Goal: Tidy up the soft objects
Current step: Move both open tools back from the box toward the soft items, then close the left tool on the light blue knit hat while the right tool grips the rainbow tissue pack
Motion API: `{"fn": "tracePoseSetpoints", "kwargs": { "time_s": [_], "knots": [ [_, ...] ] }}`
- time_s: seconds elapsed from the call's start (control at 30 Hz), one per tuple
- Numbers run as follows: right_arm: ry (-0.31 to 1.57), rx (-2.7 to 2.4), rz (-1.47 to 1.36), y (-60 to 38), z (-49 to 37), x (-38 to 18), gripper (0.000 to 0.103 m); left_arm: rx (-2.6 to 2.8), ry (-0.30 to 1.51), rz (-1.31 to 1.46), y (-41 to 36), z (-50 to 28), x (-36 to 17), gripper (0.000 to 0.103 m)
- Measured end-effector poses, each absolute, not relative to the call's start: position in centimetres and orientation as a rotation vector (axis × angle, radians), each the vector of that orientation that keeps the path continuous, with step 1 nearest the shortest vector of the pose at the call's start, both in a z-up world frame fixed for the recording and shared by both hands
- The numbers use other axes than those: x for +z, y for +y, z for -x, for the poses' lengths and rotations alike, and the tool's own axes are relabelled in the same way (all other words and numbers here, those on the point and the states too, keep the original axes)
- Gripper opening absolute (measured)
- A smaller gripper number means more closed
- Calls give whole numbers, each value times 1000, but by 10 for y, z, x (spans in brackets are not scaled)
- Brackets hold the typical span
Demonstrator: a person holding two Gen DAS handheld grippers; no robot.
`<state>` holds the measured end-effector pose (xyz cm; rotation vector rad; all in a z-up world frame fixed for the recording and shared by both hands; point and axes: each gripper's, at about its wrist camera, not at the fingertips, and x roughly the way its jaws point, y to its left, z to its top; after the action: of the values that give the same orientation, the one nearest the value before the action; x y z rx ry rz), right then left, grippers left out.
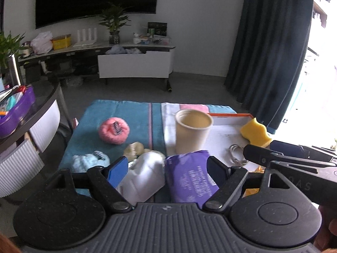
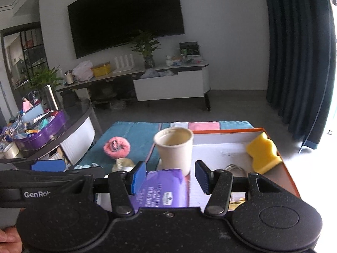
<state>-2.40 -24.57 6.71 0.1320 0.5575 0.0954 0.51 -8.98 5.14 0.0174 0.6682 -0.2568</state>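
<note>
**Both Grippers Held Open Above the Soft-Object Layout**

The left gripper (image 1: 168,166) is held with its jaws spread wide; nothing is clamped between the blue pads. A white soft item (image 1: 145,177) and a purple packet (image 1: 189,175) are seen between the jaws, lying below them. The right gripper (image 2: 170,177) is likewise parted, with the purple packet (image 2: 162,189) below its left pad and no contact visible.

Beyond the jaws, a cream cup (image 1: 192,131) stands upright at the near left corner of an orange-rimmed tray (image 1: 229,116). A yellow sponge (image 1: 256,131) rests at the tray's right side, and a coiled cable (image 1: 237,154) lies on the tray floor. On the teal towel (image 1: 126,113), left of the tray, a pink plush ball (image 1: 114,129) is placed; a light blue plush (image 1: 90,161) and a pale, blurred object (image 1: 134,149), possibly another soft toy, lie nearer.
</note>
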Motion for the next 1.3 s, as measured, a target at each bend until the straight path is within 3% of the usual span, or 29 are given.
{"fn": "tracePoseSetpoints", "kwargs": {
  "time_s": [1.3],
  "knots": [
    [730,417,-31,-118,15,3,65,-67,782,114,43,-12,-5,87]
  ]
}}
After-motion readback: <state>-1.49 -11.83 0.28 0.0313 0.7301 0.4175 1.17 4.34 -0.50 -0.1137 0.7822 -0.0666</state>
